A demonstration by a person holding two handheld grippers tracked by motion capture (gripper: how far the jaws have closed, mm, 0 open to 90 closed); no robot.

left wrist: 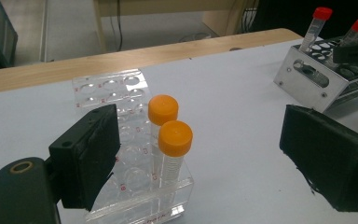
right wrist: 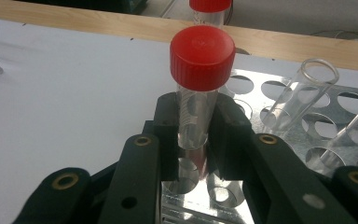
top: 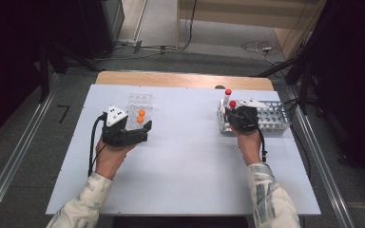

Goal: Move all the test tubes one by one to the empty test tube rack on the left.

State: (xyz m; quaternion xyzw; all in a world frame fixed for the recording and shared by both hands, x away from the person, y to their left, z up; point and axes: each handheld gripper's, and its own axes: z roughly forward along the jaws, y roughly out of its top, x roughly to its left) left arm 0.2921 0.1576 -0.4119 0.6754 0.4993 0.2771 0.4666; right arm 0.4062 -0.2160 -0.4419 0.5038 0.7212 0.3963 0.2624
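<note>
Two red-capped tubes are seen in the metal rack; the nearer red-capped tube is pinched between the right hand-held gripper pads, not yet lifted out. Left hand-held gripper is held spread around the orange-capped tubes in the clear rack

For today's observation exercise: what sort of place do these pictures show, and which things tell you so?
Probably a laboratory-style test bench: a metal tube rack with a red-capped tube held in the right gripper, and a clear rack holding orange-capped tubes.
</note>
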